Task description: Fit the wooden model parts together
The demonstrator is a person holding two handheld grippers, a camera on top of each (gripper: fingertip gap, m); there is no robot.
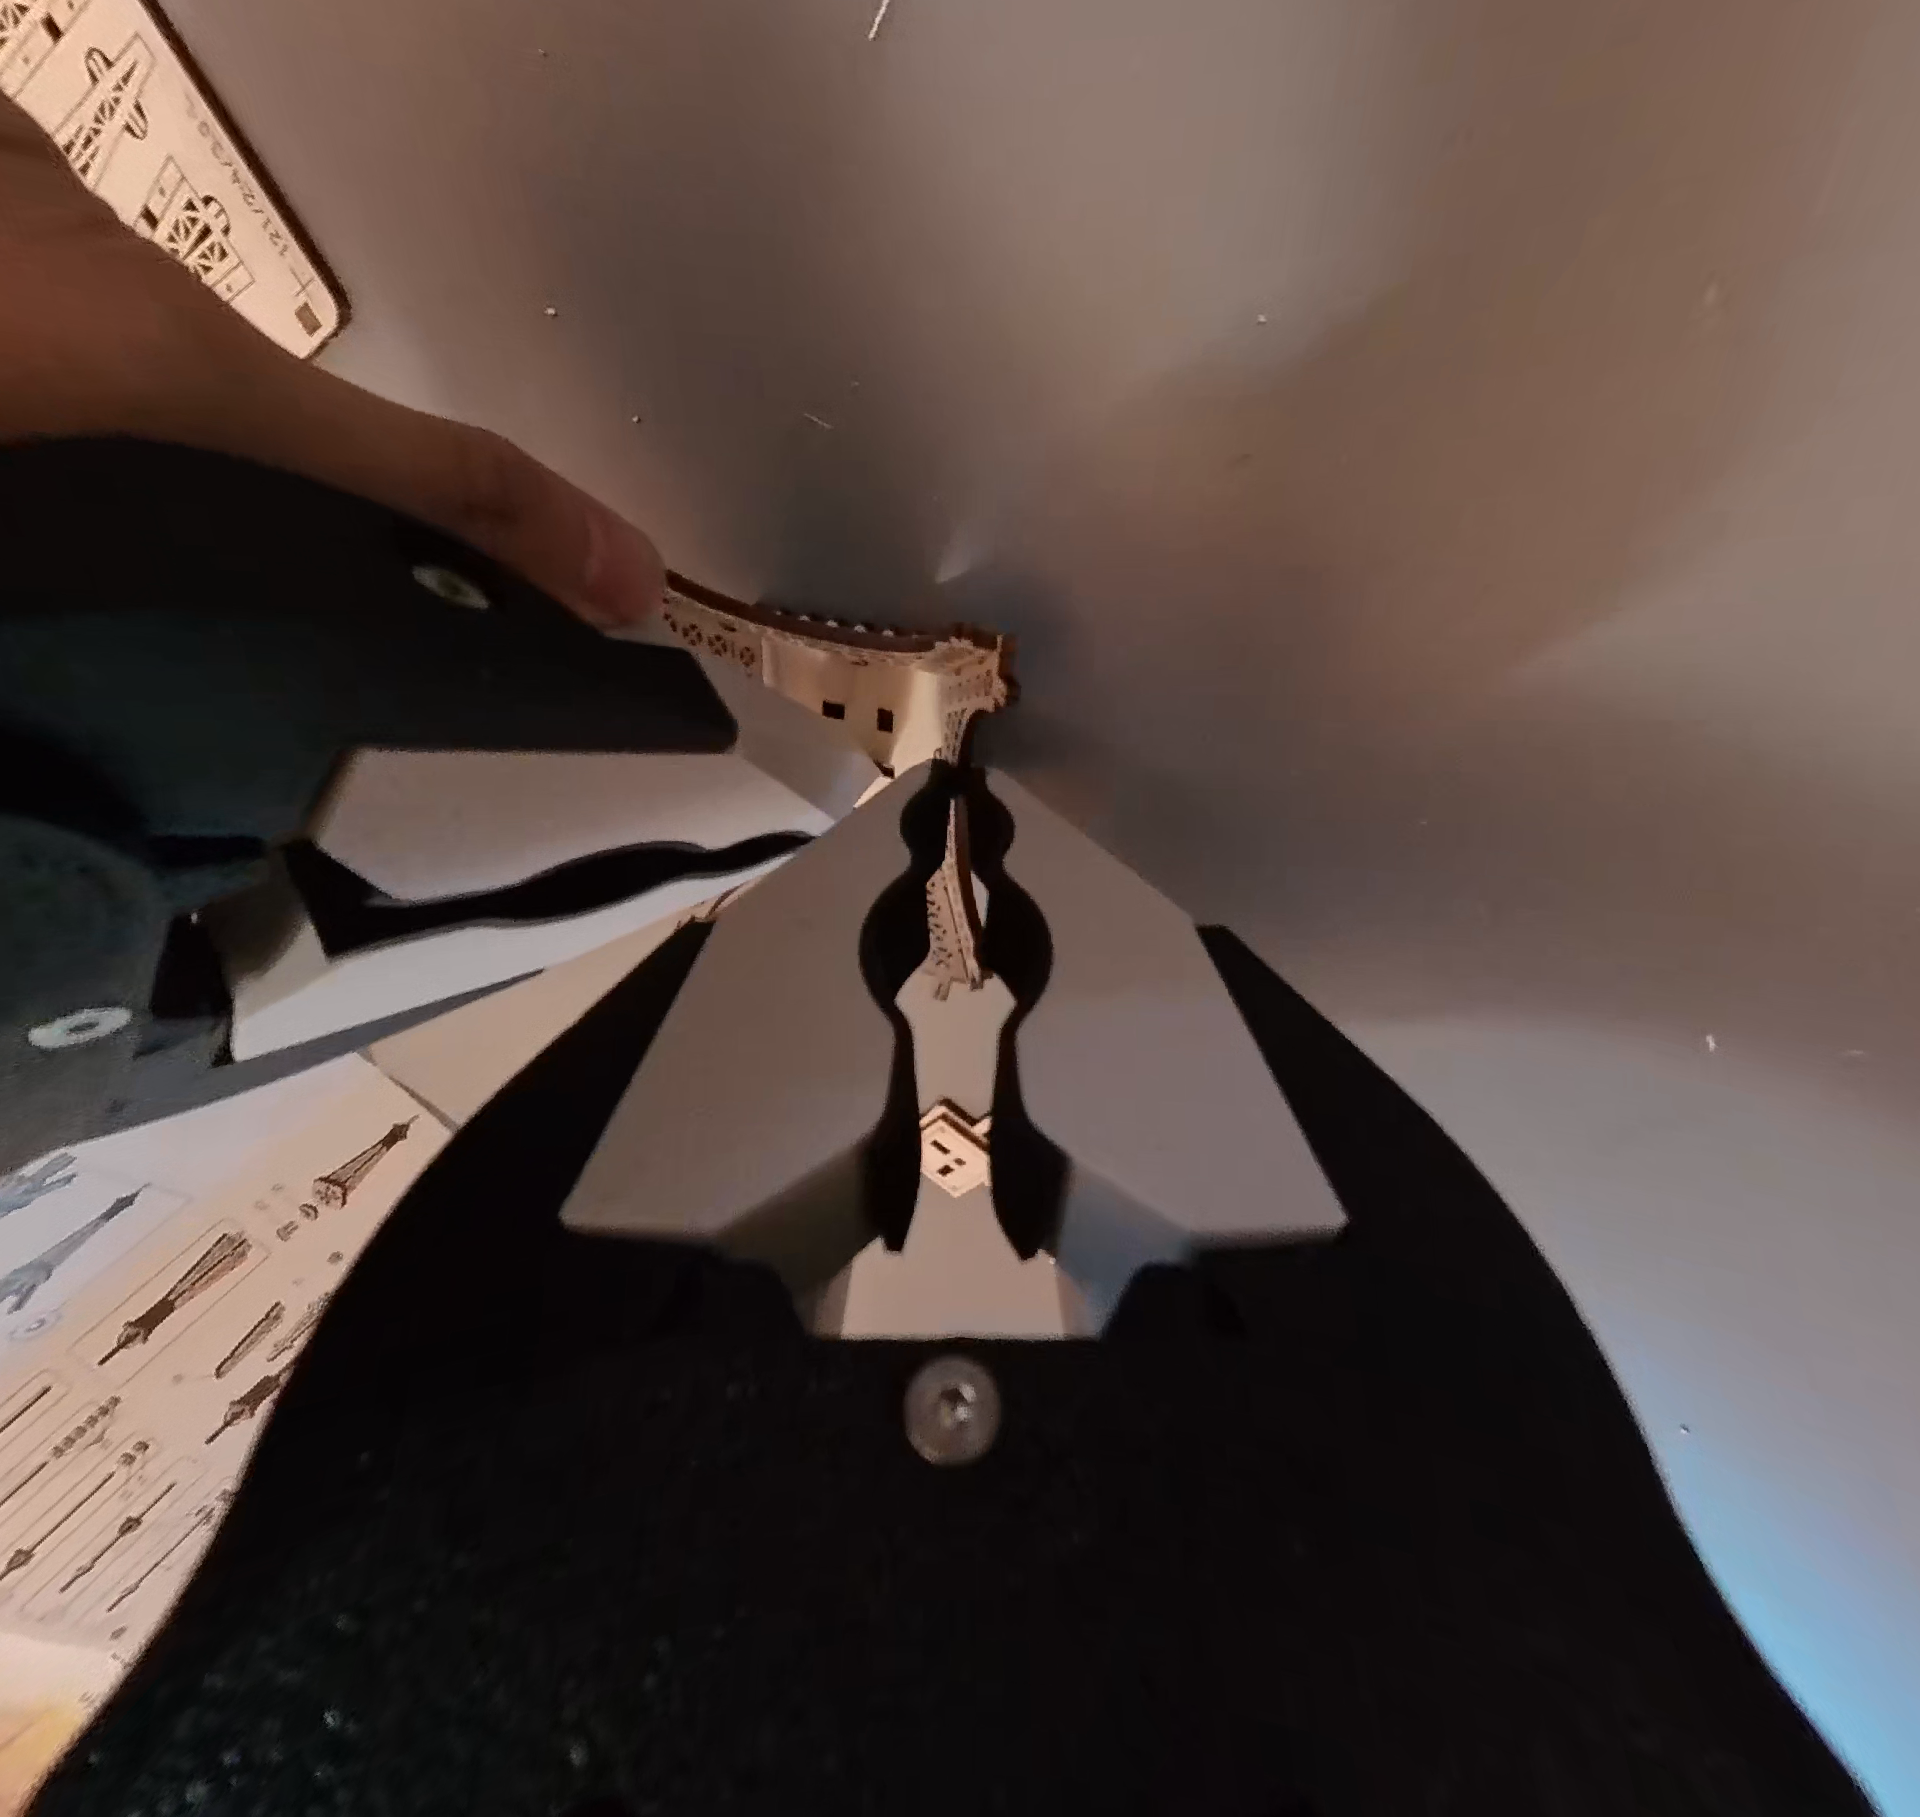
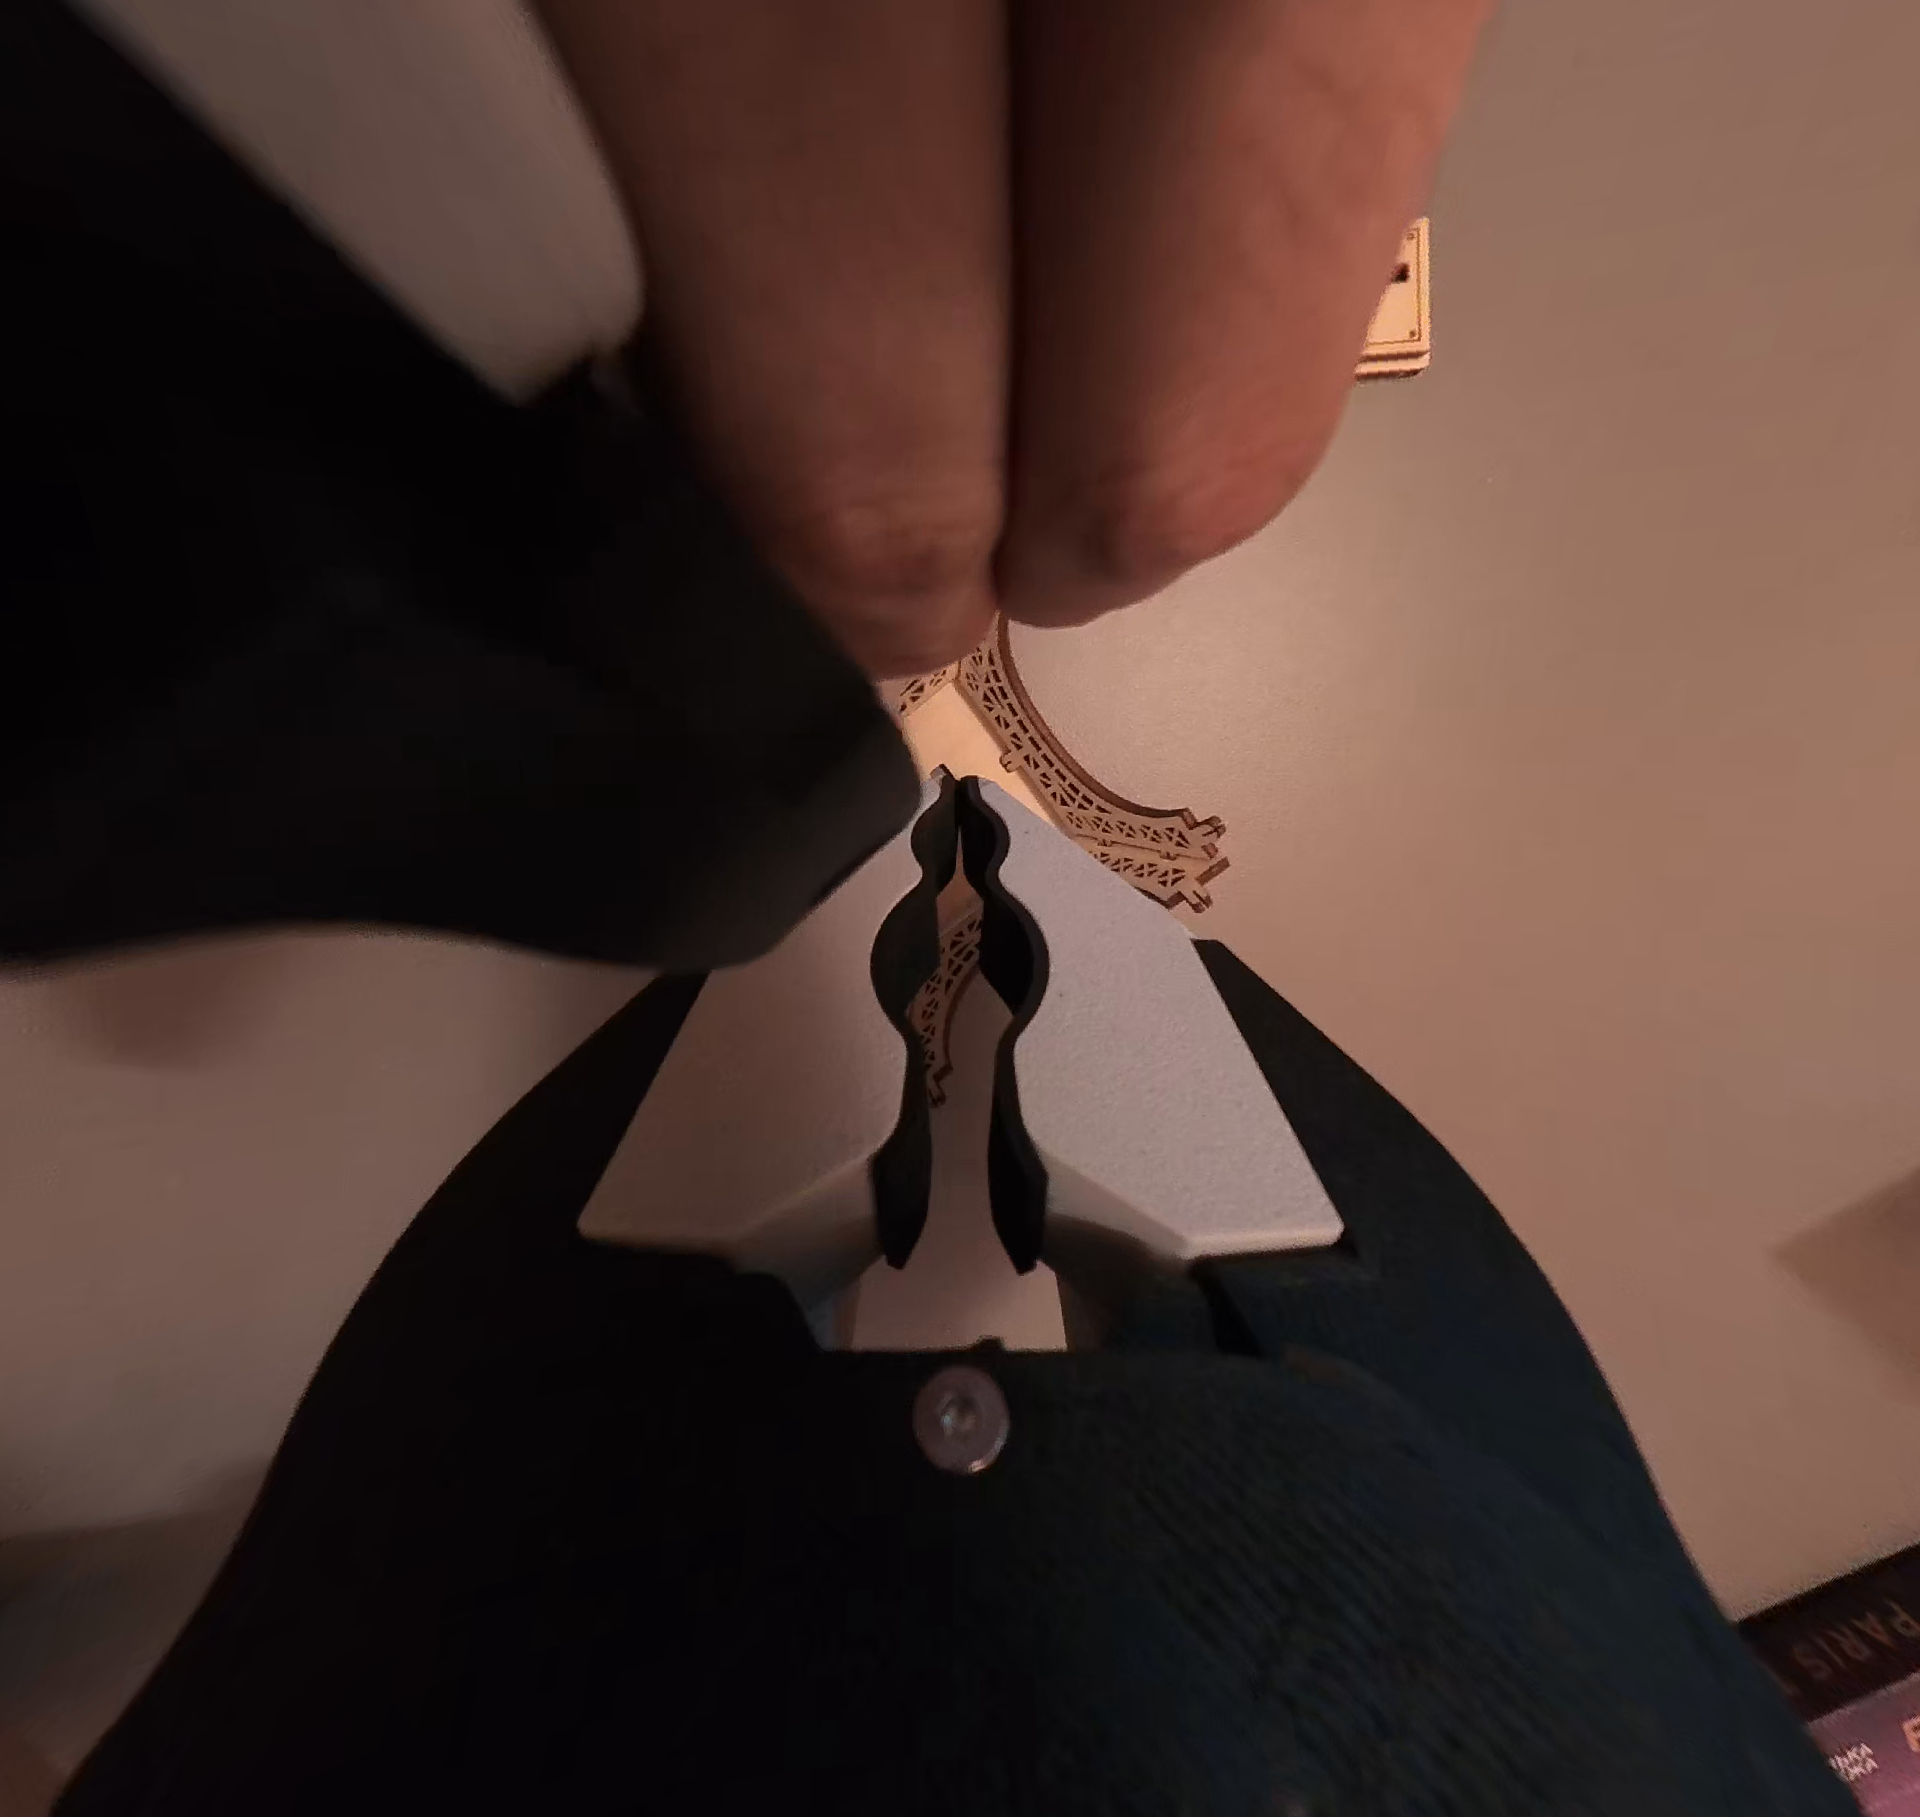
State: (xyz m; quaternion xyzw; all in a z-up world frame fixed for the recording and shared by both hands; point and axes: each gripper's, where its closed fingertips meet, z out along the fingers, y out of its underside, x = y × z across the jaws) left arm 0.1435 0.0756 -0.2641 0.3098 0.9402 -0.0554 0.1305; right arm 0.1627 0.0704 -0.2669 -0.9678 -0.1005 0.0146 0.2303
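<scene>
In the left wrist view, one laser-cut parts sheet lies top left and one instruction sheet bottom left. The right gripper, pressed together, meets one flat wooden piece. The left gripper is clamped on one lattice arch strip, a second part, above the table.

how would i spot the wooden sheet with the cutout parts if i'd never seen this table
In the left wrist view, start from the pale grey table and look to its far top-left corner, above the bare hand. The wooden sheet lies flat there, light tan with dark laser-cut outlines and a rounded corner. Unlike the printed instruction sheet at lower left, it is wood, not white paper.
</scene>
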